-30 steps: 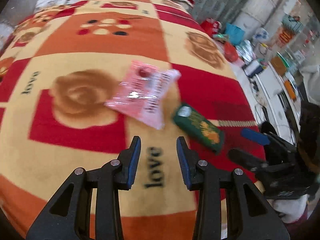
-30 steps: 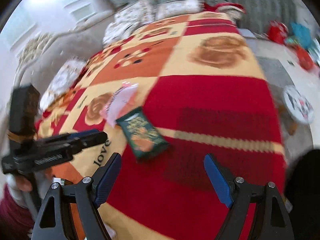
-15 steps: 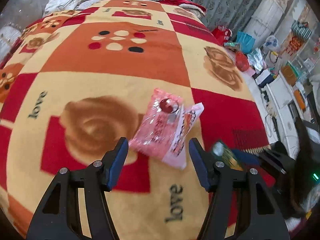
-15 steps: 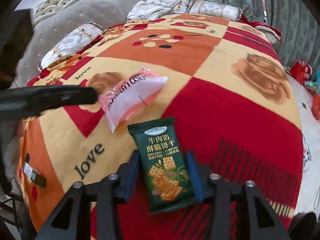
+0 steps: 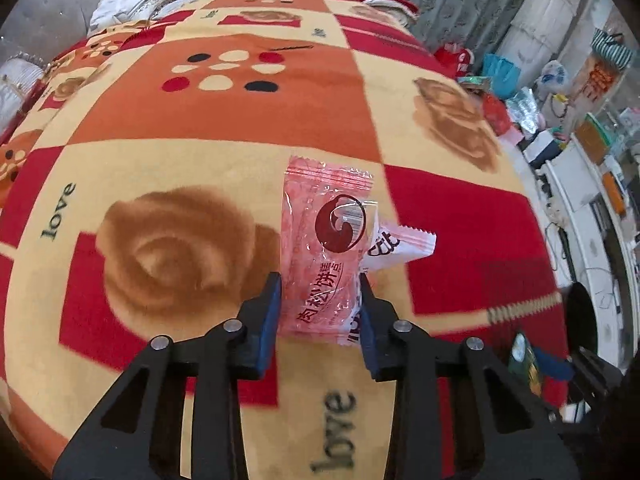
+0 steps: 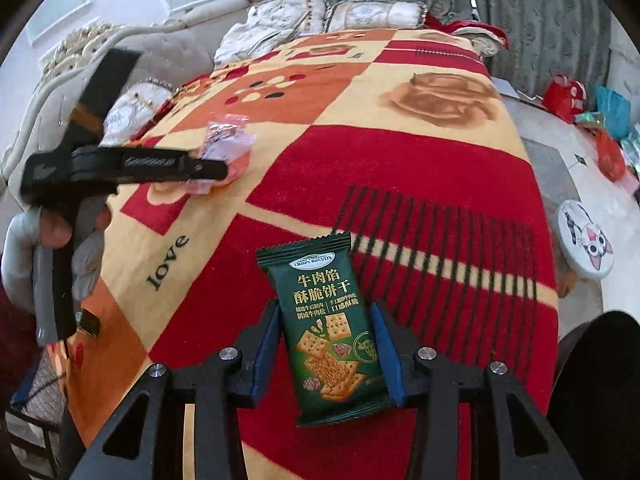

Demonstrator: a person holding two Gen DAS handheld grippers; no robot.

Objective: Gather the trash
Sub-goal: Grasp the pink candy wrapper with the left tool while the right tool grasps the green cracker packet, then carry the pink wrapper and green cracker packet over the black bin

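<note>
A pink snack wrapper (image 5: 320, 240) with a dark red swirl lies on the bed blanket (image 5: 200, 120), over a white wrapper (image 5: 400, 244). My left gripper (image 5: 319, 284) is closing on the pink wrapper's near end, and both blue pads touch its sides. A green biscuit packet (image 6: 328, 320) stands between the pads of my right gripper (image 6: 325, 312), which is shut on its lower half. In the right wrist view the left gripper (image 6: 216, 168) shows at the left with the pink wrapper (image 6: 228, 140) at its tip. The green packet (image 5: 524, 360) shows at the lower right of the left wrist view.
The bed carries a red, orange and cream blanket (image 6: 400, 160) with pillows (image 6: 360, 12) at its head. Bags and clutter (image 5: 500, 80) crowd the floor on the right beside a white cabinet (image 5: 580, 200). A round cat-face stool (image 6: 586, 240) stands by the bed's right edge.
My left gripper moved forward to the pink wrapper, opened wider, then closed on its near end. My right gripper came over the green packet, narrowed from wide open and closed on it.
</note>
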